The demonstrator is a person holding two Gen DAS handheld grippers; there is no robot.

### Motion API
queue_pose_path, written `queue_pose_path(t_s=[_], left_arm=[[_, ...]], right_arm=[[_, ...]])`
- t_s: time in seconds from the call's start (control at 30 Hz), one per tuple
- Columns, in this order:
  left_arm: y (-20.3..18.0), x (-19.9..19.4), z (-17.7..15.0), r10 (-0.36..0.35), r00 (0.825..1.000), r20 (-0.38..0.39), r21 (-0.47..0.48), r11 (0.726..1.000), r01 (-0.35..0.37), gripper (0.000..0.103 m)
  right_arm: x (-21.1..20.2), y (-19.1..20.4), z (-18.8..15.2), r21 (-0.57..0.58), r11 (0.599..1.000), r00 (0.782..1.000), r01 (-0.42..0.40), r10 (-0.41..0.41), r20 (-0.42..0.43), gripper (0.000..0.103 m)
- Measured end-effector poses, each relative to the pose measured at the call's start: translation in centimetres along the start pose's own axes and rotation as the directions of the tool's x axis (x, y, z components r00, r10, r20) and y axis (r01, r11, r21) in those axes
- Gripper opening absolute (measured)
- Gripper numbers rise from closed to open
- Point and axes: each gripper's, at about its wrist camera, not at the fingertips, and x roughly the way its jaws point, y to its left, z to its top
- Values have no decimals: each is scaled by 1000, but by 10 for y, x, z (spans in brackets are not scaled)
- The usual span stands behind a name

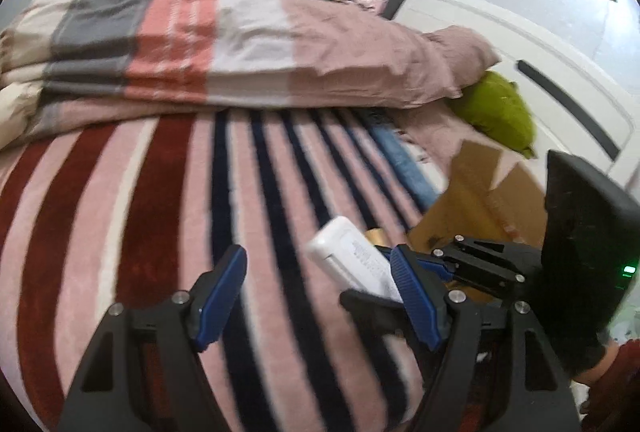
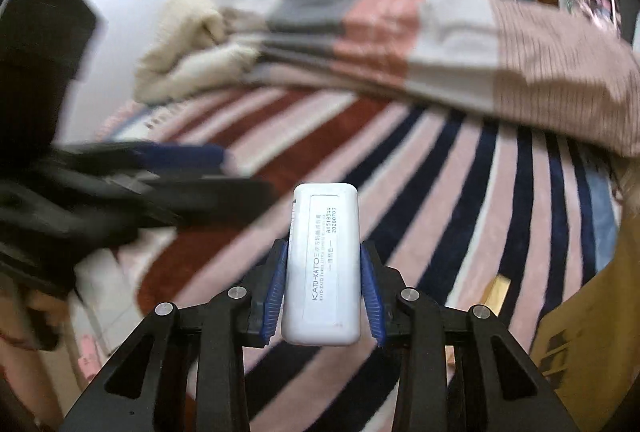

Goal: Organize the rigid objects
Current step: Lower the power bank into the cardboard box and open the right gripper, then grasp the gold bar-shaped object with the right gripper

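1. Bedspread [image 2: 460, 168], striped pink, dark red and navy, covers the bed and serves as the landmark for both views.
2. The right gripper [image 2: 323, 286] hangs above the bedspread, its jaws clamped on the long sides of a white rectangular case [image 2: 323, 264], which points forward, away from the camera.
3. The right wrist view alone shows the case's printed label, reading KATO-KATO; in the left wrist view the case [image 1: 352, 258] appears only as a blurred white block, above the bedspread's navy stripes.
4. The left gripper [image 1: 318, 296] hovers over the bedspread with its jaws apart and nothing between them; the right wrist view shows it only as a dark blur.
5. The left wrist view alone shows a cardboard box [image 1: 486, 192] at the bedspread's right edge and a green cushion [image 1: 500, 112] beyond the box.
6. A folded quilt [image 1: 248, 44] lies across the far end of the bedspread in both views.
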Motion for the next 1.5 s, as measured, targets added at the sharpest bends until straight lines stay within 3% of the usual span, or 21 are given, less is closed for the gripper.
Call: queue_pose_path(t_s=[0.07, 0.23, 0.3, 0.6, 0.77, 0.97, 1.0, 1.07, 1.13, 1.17, 1.23, 1.5], left_arm=[[-14, -1, 9, -50, 999, 13, 18, 999, 50, 68], [-57, 0, 36, -177, 984, 30, 69, 982, 174, 42], [-77, 5, 47, -205, 978, 27, 98, 975, 201, 40], [-169, 61, 70, -255, 964, -75, 208, 941, 265, 39], [-208, 103, 69, -258, 951, -168, 232, 928, 293, 39], [-223, 129, 65, -237, 945, -225, 240, 927, 290, 39], [-224, 131, 65, -231, 946, -226, 243, 927, 284, 40], [-224, 132, 64, -219, 949, -228, 249, 929, 274, 51], [-224, 128, 63, -202, 957, -207, 265, 930, 253, 72], [-224, 127, 64, -195, 960, -199, 272, 931, 245, 73], [-223, 123, 64, -182, 964, -191, 282, 931, 232, 74], [-208, 96, 64, -157, 979, -130, 290, 938, 189, 80]], right_arm=[[-23, 3, 7, -21, 1000, 999, -10, 11, 46, 31], [-66, -7, 16, -26, 1000, 992, -9, 13, 126, 31], [-83, -18, 19, -20, 1000, 989, 6, -3, 151, 31], [-141, -90, -1, 77, 992, 977, 102, -115, 182, 31], [-154, -135, -22, 160, 974, 976, 163, -182, 115, 31], [-155, -166, -38, 208, 959, 978, 192, -206, 45, 31], [-155, -168, -39, 214, 958, 978, 192, -205, 39, 31], [-153, -172, -43, 227, 954, 979, 194, -203, 20, 31], [-152, -175, -45, 230, 953, 979, 199, -205, -1, 33], [-150, -173, -45, 226, 953, 978, 203, -207, -6, 35], [-149, -172, -46, 217, 954, 978, 208, -210, -15, 49], [-149, -156, -45, 206, 954, 976, 217, -214, -37, 53]])
